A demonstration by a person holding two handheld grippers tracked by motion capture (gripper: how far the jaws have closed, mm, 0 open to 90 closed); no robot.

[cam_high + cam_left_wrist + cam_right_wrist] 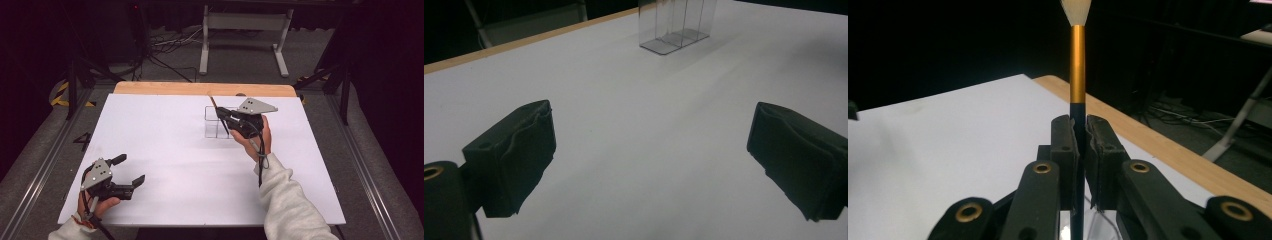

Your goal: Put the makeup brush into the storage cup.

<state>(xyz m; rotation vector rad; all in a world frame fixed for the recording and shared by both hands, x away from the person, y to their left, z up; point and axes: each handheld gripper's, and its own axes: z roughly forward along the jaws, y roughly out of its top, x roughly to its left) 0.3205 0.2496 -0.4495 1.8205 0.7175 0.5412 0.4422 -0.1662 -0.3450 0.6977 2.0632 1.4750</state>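
Observation:
A paintbrush with a dark handle, a gold ferrule and pale bristles stands upright between the jaws of my right gripper, which is shut on its handle. From above, the right gripper hovers over a clear compartmented holder at the table's far middle. The brush slants up and away, and its lower end reaches down at the holder. My left gripper rests at the front left, open with nothing between its jaws. The left gripper faces the clear holder across bare white table.
The white table top has a wooden strip along its far edge. Beyond it stand a white frame and loose cables on the floor. Dark stands flank the table on both sides.

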